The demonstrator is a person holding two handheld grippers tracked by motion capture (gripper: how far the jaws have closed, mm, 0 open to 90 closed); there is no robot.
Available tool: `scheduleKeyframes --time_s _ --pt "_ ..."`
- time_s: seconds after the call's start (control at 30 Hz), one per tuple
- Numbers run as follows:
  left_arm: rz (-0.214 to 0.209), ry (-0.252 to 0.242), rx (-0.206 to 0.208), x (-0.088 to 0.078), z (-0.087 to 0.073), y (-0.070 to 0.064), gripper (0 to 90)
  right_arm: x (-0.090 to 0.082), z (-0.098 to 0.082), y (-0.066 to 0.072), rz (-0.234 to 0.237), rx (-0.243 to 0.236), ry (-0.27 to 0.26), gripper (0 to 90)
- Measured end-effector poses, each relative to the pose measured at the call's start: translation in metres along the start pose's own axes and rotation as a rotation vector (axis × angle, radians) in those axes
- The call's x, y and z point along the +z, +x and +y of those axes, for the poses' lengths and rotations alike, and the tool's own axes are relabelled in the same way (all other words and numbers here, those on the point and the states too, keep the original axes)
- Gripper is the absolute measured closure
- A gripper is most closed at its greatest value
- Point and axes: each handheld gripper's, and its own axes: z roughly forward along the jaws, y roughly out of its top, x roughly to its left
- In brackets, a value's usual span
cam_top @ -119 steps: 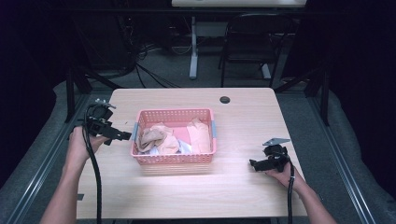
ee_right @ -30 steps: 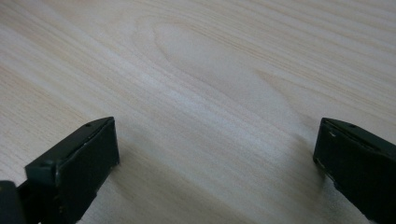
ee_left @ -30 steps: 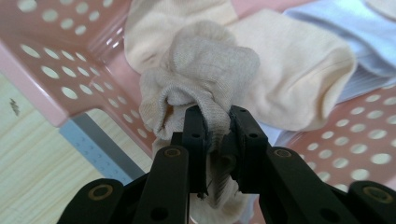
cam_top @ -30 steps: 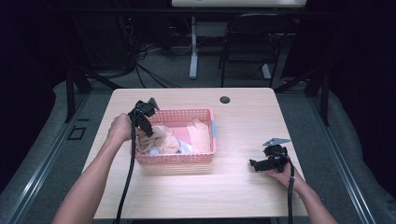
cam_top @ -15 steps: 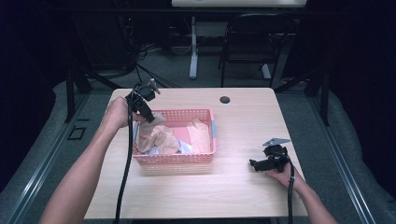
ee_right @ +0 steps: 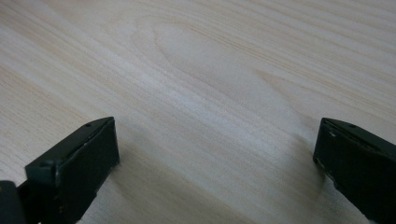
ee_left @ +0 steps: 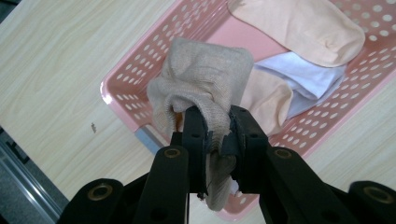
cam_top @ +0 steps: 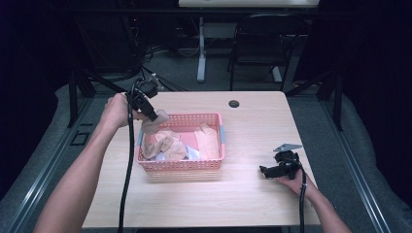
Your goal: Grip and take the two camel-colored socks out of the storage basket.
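One tan ribbed sock, soft and crumpled, hangs pinched in the left gripper above the pink perforated basket, bearing no readable writing; the right gripper rests on the table, jaws spread.

Bare table around the sock-filled basket.

The sock was plain beige and the perforated basket pink. Peach socks and a white cloth lay on pale wood-grain table.
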Motion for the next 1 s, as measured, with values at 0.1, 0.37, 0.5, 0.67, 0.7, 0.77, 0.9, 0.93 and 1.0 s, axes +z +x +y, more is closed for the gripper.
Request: scheduleKeyframes --time_s 0.1,0.37,0.5,0.67,0.7,0.77,0.9,0.93,1.0 --pt "0.004 -0.007 -0.015 -0.003 -0.005 0.005 77.6 0.000 0.000 0.000 0.000 0.001 0.000 0.0" --pt "0.039 -0.003 -0.080 -0.019 -0.032 0.030 77.5 0.000 0.000 0.000 0.000 0.001 0.001 0.0" --pt "0.052 -0.003 -0.106 -0.024 -0.044 0.040 77.5 0.000 0.000 0.000 0.000 0.002 0.000 0.0" --pt "0.067 -0.006 -0.145 -0.031 -0.062 0.053 77.5 0.000 0.000 0.000 -0.002 0.002 -0.001 0.0" --pt "0.071 -0.004 -0.156 -0.033 -0.069 0.059 77.5 0.000 0.000 0.000 -0.002 0.001 0.000 0.0" --pt "0.077 -0.004 -0.169 -0.033 -0.075 0.063 77.5 0.000 0.000 0.000 -0.002 0.001 0.000 0.0" --pt "0.081 -0.001 -0.187 -0.030 -0.085 0.070 77.5 0.000 0.000 0.001 -0.006 0.004 -0.003 0.0" --pt "0.081 -0.001 -0.187 -0.030 -0.085 0.070 77.5 0.000 0.000 0.001 -0.006 0.004 -0.003 0.0" --pt "0.082 -0.004 -0.201 -0.028 -0.089 0.073 77.6 0.000 0.000 0.001 -0.006 0.005 -0.002 0.0"
